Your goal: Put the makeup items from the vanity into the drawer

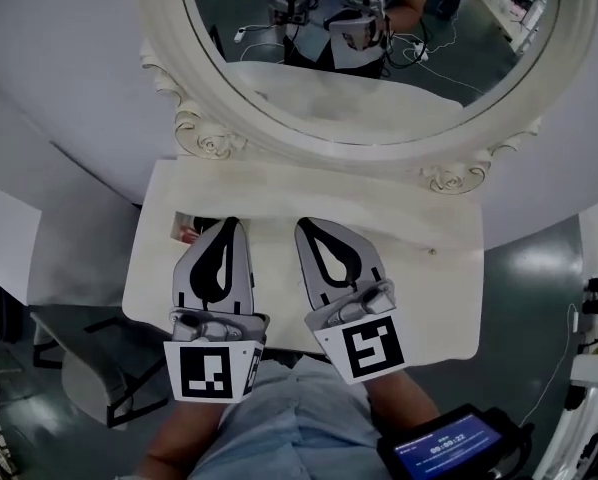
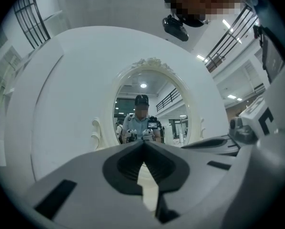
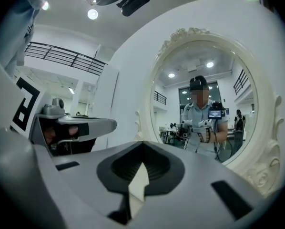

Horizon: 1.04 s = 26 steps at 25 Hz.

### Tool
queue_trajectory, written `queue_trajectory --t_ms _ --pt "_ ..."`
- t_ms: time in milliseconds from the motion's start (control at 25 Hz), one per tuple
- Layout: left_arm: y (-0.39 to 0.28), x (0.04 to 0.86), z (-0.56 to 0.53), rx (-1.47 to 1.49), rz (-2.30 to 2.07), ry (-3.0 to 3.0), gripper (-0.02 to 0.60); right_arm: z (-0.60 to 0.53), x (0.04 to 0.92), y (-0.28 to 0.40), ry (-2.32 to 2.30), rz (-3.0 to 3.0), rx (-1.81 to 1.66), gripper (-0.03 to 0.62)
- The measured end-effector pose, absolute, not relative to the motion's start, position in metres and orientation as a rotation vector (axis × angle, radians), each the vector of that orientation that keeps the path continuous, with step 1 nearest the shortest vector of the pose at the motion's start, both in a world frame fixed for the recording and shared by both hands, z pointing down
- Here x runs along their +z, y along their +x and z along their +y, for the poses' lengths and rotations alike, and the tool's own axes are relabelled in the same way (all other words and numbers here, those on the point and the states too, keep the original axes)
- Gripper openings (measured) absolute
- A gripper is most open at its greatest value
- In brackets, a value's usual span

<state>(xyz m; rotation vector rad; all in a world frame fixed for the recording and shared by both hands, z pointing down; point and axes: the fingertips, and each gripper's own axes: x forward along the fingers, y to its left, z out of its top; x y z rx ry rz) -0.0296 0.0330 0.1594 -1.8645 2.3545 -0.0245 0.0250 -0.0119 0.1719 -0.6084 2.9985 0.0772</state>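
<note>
Both grippers hover side by side over the white vanity top (image 1: 419,298), pointing at the mirror. My left gripper (image 1: 232,224) is shut, its tips meeting with nothing between them, as the left gripper view (image 2: 143,142) also shows. My right gripper (image 1: 302,224) is shut and empty too, its tips touching in the right gripper view (image 3: 142,143). A small makeup item (image 1: 184,230) with a reddish patch lies at the top's left side, just left of my left gripper and partly hidden by it. No drawer shows in any view.
The oval mirror in its ornate cream frame (image 1: 204,133) stands at the back of the vanity and reflects the person with both grippers. A small dark speck (image 1: 432,252) sits on the right of the top. A grey stool (image 1: 99,368) stands lower left.
</note>
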Motion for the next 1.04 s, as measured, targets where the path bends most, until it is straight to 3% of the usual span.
queue_trajectory --t_ms 1040 --pt "-0.013 0.15 0.021 -0.047 2.333 -1.824 0.0 -0.023 0.163 0.04 -0.579 2.95 0.085 0.002"
